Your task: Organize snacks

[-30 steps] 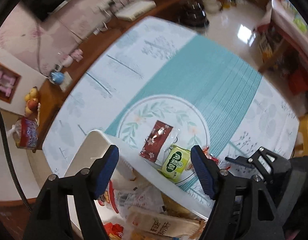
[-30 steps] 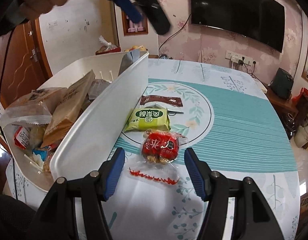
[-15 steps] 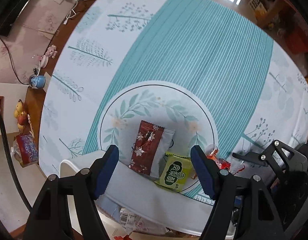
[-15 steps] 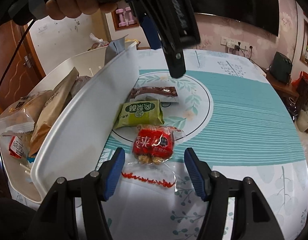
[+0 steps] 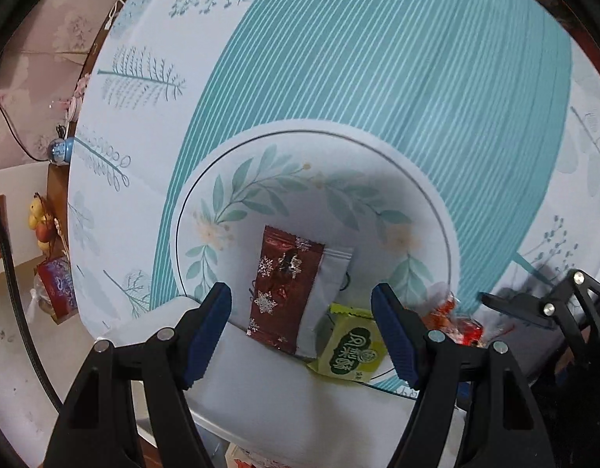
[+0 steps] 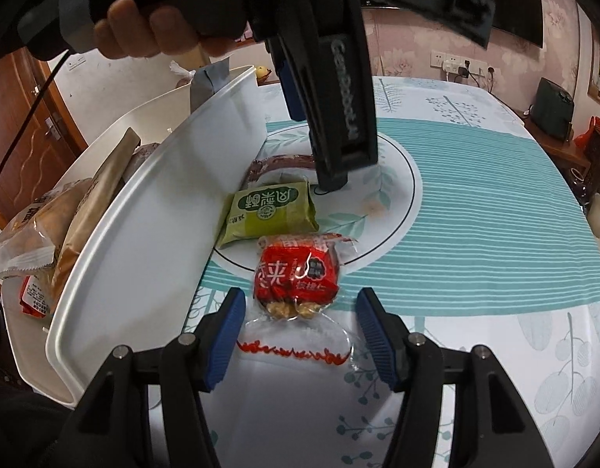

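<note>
White bin [image 6: 151, 234] of snacks sits left on the tabletop [image 6: 475, 234]. Left gripper [image 5: 300, 331] fingers wide over a maroon packet [image 5: 284, 284] — crowding the bin wall may block one finger. Right gripper [image 6: 300, 335] fingers closing around a red pack [image 6: 296, 273], not yet touching — crinkly film could slip free.

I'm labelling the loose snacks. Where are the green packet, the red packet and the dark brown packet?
green packet [image 6: 269, 212], right wrist view, middle of its printed face
red packet [image 6: 296, 277], right wrist view, centre of its red label
dark brown packet [image 5: 283, 286], left wrist view, middle of its snowflake-printed front
</note>
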### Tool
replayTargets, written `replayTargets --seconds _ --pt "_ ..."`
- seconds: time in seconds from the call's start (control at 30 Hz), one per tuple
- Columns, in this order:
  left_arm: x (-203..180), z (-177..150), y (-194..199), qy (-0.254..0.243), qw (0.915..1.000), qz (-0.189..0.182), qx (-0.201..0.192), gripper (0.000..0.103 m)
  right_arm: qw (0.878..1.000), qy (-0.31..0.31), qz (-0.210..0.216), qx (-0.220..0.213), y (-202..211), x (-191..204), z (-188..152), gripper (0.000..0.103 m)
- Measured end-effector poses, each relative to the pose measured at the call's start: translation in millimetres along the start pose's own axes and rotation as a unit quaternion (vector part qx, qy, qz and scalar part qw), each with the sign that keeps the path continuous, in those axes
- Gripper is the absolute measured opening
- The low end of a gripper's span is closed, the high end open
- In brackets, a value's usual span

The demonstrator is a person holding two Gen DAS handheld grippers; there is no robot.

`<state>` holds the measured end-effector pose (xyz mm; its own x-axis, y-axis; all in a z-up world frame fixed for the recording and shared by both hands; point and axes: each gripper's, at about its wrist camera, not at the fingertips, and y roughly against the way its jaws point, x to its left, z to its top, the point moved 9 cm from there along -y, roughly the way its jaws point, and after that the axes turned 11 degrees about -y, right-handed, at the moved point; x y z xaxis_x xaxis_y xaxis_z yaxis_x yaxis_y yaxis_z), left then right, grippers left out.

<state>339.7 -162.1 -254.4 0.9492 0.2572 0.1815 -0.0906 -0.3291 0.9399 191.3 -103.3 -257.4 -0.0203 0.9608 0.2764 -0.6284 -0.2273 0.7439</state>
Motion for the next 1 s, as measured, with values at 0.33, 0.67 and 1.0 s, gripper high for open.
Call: replayTargets --seconds 0.33,0.67,1.0 --pt "4.8 -1.8 -20.5 0.008 0.9996 -0.004 0.028 0.068 1.0 -0.01 0.002 -0.003 0.4 -3.5 0.6 0.053" --pt "3.1 -3.3 -23.8 0.017 0.9988 -0.044 0.014 0.048 1.0 -0.016 0.005 -0.004 -0.1 -5.5 2.0 0.049" --pt "-0.3 -4.7 -20.0 0.006 0.9996 -0.028 -0.005 0.025 1.0 -0.016 0.005 -0.004 -0.5 -5.5 2.0 0.049"
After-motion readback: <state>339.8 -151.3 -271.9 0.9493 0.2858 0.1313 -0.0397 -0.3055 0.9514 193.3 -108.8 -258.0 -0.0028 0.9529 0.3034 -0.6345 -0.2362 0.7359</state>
